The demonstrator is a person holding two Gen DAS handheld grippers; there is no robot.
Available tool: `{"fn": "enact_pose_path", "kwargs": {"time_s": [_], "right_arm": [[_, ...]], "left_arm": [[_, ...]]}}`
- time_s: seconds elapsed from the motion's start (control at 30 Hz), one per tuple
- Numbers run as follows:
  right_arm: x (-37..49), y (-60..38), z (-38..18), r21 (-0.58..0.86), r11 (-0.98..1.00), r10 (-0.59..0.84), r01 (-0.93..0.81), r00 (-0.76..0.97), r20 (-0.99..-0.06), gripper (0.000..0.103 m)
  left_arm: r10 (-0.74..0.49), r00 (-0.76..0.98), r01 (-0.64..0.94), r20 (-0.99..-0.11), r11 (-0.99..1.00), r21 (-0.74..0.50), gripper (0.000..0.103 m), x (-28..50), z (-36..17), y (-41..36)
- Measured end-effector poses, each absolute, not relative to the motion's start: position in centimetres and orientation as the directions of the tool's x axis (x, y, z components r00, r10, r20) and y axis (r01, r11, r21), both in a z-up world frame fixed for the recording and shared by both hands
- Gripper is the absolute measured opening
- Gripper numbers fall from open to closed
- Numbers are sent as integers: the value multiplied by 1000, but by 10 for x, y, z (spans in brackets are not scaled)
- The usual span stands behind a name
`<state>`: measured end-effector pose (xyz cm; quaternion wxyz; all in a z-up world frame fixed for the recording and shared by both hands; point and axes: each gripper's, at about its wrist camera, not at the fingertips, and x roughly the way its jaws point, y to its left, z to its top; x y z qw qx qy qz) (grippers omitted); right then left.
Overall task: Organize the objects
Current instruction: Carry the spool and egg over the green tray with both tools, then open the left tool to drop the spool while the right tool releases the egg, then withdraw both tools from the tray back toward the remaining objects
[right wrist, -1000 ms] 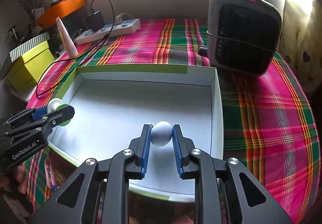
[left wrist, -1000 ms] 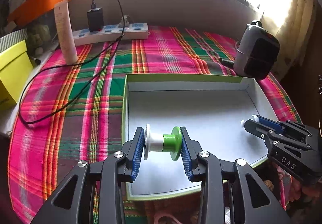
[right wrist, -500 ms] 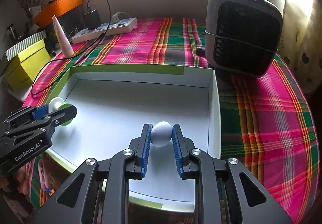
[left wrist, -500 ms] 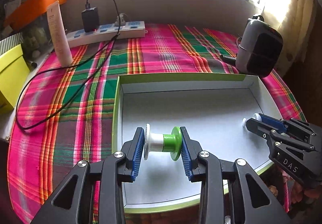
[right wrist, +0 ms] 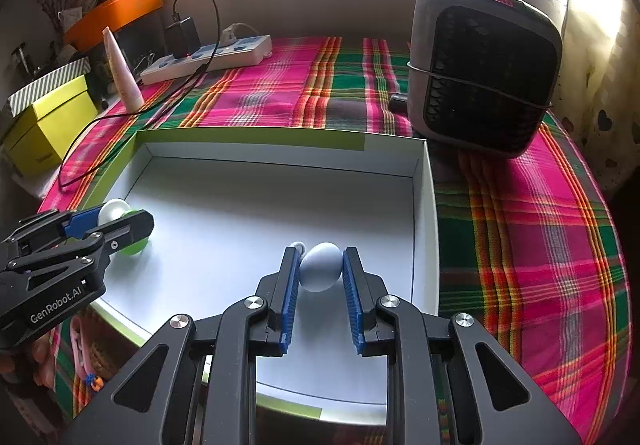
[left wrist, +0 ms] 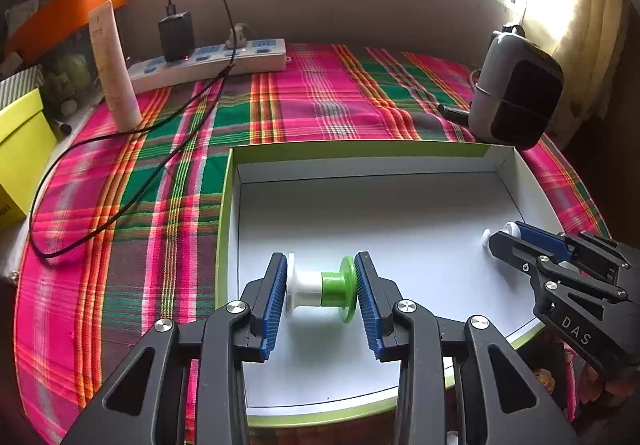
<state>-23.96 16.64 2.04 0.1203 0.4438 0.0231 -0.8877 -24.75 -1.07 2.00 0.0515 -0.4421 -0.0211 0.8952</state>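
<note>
A shallow white box with a green rim [left wrist: 400, 147] [right wrist: 256, 139] lies on the plaid cloth. My left gripper [left wrist: 321, 273] is shut on a white and green spool [left wrist: 322, 289], held sideways over the box's near left part. Seen from the right wrist view, that gripper [right wrist: 116, 223] and the spool [right wrist: 114, 211] sit at the box's left side. My right gripper [right wrist: 320, 265] is shut on a pale blue egg-shaped object [right wrist: 322, 265] over the box's near right part. In the left wrist view the right gripper [left wrist: 500, 235] enters from the right with a bit of the pale object [left wrist: 510, 227] showing.
A grey heater [right wrist: 484, 69] [left wrist: 516, 93] stands beyond the box's right corner. A power strip with a black charger [left wrist: 208, 59] and its black cable [left wrist: 120, 173] lie at the back left. A cream tube [left wrist: 114, 65] stands upright there. A yellow box [right wrist: 48, 129] sits at the far left.
The left wrist view has shifted slightly, so the box and cloth sit a little further left and lower in it. Both grippers keep their hold unchanged.
</note>
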Motion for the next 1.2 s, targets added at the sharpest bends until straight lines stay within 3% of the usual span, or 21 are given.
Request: {"fn": "enact_pose_path", "kwargs": {"time_s": [0.33,0.47,1.2], "right_arm": [[-241,169,22,77,-970,-199,229,-576,-793,24],[-239,167,24,81,-968,-208,237,-578,-790,41],[-209,161,41,65,-970,-201,234,-626,-754,41]], "left_arm": [[116,-604,-75,-788,-993,-89,35,-247,20,-10],[119,-610,-76,-783,-993,-91,41,-246,22,-10],[109,-644,-62,-757,-994,-90,47,-211,38,-11]]}}
